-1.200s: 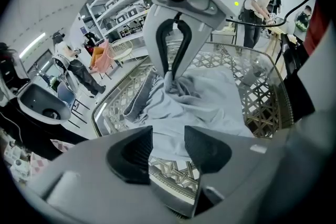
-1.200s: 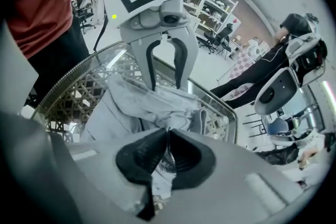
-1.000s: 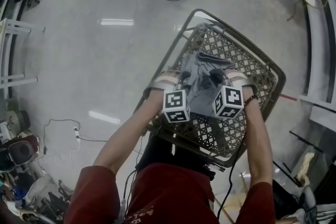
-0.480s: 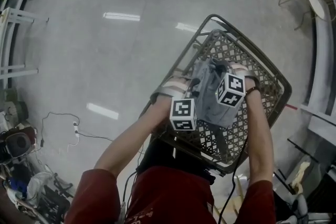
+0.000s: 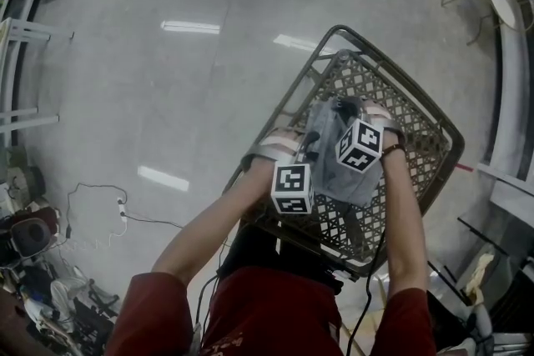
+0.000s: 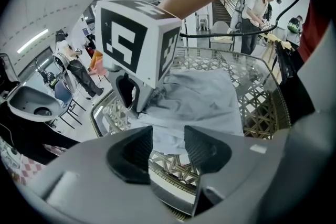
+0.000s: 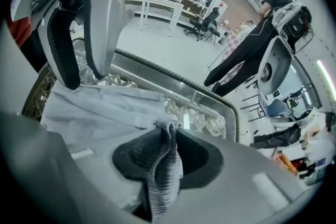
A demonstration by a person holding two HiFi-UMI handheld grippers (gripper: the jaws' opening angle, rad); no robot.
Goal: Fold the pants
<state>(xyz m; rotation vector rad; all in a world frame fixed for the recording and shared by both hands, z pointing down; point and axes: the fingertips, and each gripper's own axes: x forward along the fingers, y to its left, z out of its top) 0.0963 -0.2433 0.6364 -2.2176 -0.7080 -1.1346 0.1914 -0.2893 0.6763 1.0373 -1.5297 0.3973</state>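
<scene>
**A:** Right gripper view first: what is the right tool [image 7: 168, 139] doing?

**B:** A ribbed fold of the pants [image 7: 105, 107] stands between its pads and touches both. The jaws have just been easing apart, so I'd call it a loosening pinch, not a release.

**A:** And the left tool [image 6: 168, 147]?

**B:** Its jaws are apart and nothing is pinched. The near edge of the pants shows through the gap, but it lies below on the desk [image 5: 380, 83], clear of the pads.

**A:** Which step is this, then?

**B:** My guess is that a fold is being laid down. The grey cloth lies bunched on the lattice top between the two tools, and the right one is letting go of its part.

**A:** What does the next move call for?

**B:** Probably opening the right jaws until the cloth drops free, then lifting straight off so that the fold isn't dragged. After that, both tools need a fresh edge for the next fold.

**A:** What can't you make out?

**B:** In the head view the marker cubes and hands cover the middle of the pants. I can't tell waistband from legs, or how many layers are stacked. The person's body cuts off the near rim of the desk.
</scene>
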